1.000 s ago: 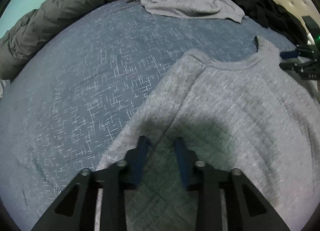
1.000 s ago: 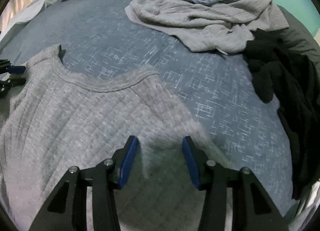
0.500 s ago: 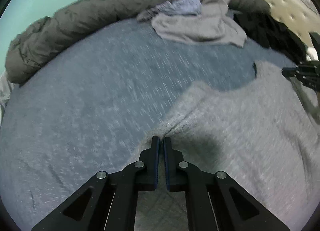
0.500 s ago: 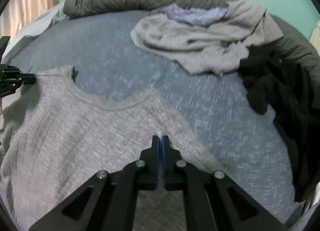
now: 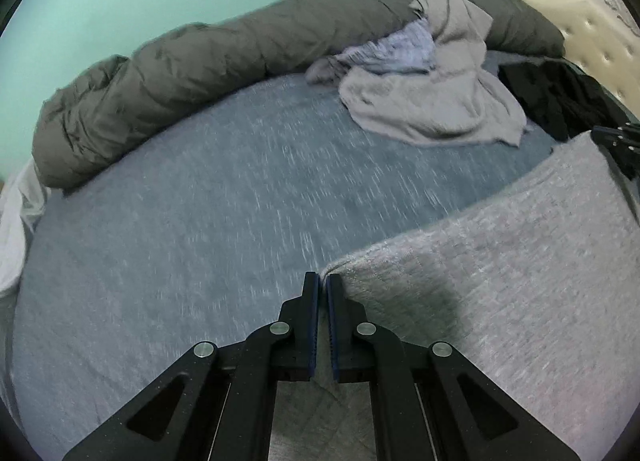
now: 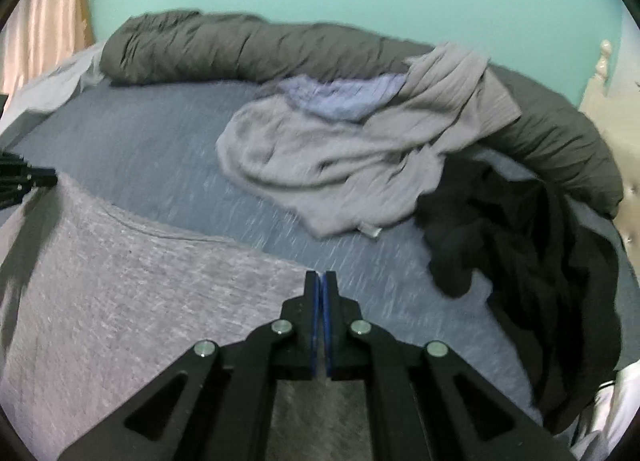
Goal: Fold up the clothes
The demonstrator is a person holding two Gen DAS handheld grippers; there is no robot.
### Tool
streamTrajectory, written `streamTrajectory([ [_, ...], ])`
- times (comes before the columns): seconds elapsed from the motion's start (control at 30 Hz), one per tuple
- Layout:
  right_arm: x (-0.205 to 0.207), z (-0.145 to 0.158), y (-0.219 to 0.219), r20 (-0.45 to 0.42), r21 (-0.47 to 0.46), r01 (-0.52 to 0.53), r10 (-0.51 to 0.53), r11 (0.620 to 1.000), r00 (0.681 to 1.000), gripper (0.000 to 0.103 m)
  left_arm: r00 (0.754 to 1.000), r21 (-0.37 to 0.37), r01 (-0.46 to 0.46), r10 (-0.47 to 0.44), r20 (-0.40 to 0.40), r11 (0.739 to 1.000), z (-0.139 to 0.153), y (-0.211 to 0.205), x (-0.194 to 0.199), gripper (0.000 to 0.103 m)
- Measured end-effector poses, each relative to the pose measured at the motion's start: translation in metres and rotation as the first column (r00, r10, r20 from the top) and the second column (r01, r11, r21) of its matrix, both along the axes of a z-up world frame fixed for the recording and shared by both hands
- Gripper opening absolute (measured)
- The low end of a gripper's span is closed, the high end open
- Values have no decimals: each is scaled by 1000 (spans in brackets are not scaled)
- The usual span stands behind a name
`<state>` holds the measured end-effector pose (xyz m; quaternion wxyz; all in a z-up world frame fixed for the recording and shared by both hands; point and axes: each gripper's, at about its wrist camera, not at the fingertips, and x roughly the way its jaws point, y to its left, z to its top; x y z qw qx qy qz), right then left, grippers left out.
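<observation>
While both claws are clenched on the grey knit sweater (image 5: 500, 281), the garment hangs stretched between them above the blue-grey bed sheet (image 5: 200, 241). The left claw (image 5: 323, 281) pinches one top corner at lower centre of the left wrist view; the right claw (image 6: 320, 279) pinches the opposite corner at lower centre of the right wrist view. The sweater fills the lower right of the left wrist view and the lower left of the right wrist view. A crumpled light grey garment (image 6: 340, 165) lies on the sheet at centre, beside a black clothes heap (image 6: 520, 241) at right. A dark grey duvet (image 5: 180, 73) is rolled along the sheet's far edge.
</observation>
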<state>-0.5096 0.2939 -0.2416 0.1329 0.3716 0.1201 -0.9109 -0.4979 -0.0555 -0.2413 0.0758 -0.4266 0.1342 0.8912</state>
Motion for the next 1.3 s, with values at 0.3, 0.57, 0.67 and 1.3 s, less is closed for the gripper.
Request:
streamTrajectory([
  [0.3,-27,24,-3,-84,16,53,-51,998,995,1,998,-38,-30,28,-56,999,10,8,-35,4],
  [0.57,-43,-50,-9,71,52,50,-53,997,996,1,993,-82,6,4,117,997,-70,19,-44,6],
  [0.67,-42,-74,-13,143,55,12,-20,998,990,2,990,-75,8,3,142,997,-84,18,-41,7],
  [1.3,-45,-71,22,244,-86,118,-94,989,965,22,980,58,-155,146,137,986,-59,-51,-17,35],
])
